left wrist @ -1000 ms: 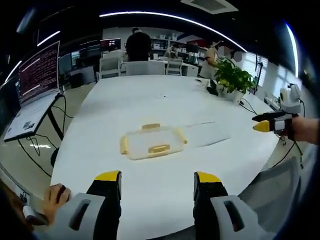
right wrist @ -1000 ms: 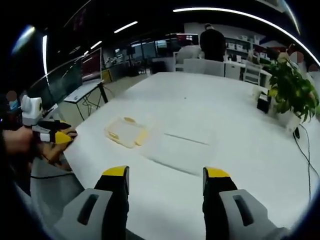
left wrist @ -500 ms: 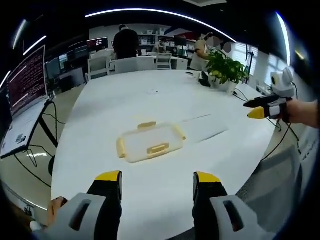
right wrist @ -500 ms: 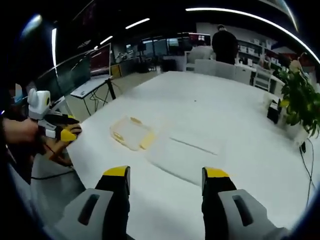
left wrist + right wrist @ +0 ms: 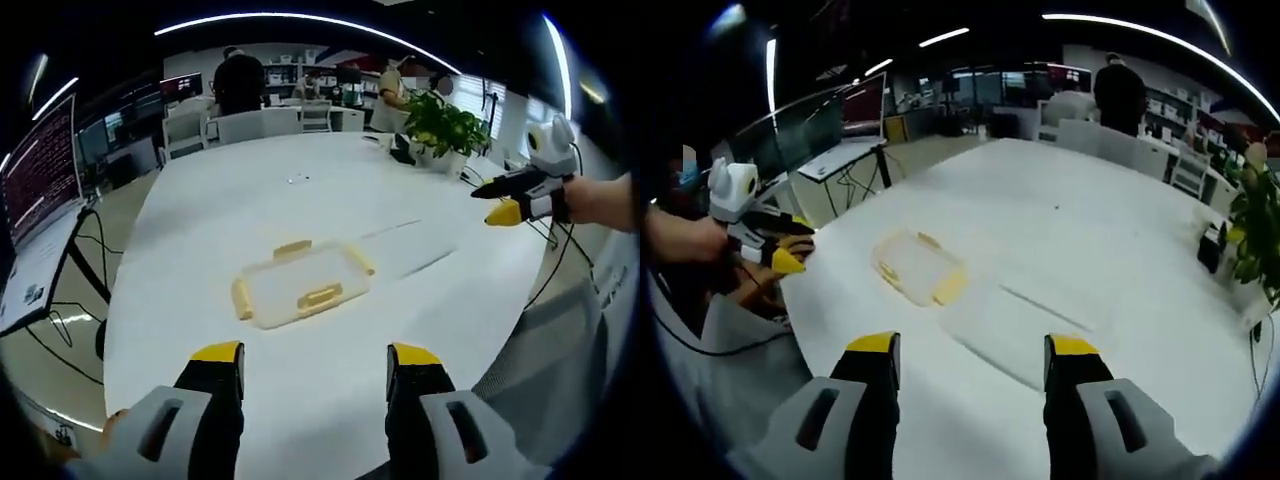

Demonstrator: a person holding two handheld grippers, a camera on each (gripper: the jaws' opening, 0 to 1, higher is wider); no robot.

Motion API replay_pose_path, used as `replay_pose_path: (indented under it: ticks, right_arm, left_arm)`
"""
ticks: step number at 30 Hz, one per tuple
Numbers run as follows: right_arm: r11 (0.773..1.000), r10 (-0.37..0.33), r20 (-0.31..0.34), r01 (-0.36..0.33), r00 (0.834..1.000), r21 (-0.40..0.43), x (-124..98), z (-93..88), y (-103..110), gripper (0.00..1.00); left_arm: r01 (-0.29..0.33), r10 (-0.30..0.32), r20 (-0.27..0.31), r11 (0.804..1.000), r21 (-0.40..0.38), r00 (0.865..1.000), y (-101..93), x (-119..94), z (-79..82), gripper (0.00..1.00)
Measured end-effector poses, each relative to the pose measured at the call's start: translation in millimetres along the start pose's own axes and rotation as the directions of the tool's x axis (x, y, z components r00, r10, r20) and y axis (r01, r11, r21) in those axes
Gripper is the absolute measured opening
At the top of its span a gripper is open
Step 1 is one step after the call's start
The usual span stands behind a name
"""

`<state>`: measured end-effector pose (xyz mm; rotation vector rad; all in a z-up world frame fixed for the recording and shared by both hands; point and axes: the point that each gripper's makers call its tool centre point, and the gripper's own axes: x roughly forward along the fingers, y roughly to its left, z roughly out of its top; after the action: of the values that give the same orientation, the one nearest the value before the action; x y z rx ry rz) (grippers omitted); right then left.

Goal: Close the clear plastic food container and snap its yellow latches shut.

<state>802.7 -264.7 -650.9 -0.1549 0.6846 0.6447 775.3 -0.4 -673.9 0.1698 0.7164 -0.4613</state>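
Well apart from table [image 5: 300, 390] edge: container [image 5: 303, 288]; both hand-held grippers [image 5: 315, 365] [image 5: 973, 355] agape, empty.

Clear rectangular plastic food container [image 5: 302, 289], shallow, lying flat on a white surface, centre of the left gripper view; in the right gripper view [image 5: 917, 268] it sits left of centre. Yellow latches: one on each of its four sides, the near one [image 5: 319, 297] most distinct. Whether the latches are snapped cannot be told.

Both views hover above the near edge of the white bench [image 5: 300, 200], looking across it. They share the clear container [image 5: 300, 290] [image 5: 920, 270], lying well off from each.
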Motion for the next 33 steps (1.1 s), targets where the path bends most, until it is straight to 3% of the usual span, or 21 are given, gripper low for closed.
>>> replay_pose_path:
  ticks: [17, 33]
  right_arm:
    - [0.981, 0.104, -0.059, -0.112, 0.993, -0.158, 38.7, 11.2, 12.2, 0.55]
    - [0.955, 0.157, -0.121, -0.182, 0.98, -0.234, 67.9, 20.6, 19.5, 0.55]
  left_arm:
    - [0.037, -0.036, -0.011, 0.992, 0.117, 0.999, 24.3, 22.6, 19.3, 0.52]
    - [0.105, -0.086, -0.1, 0.974, 0.202, 0.991, 36.3, 38.3, 5.5, 0.52]
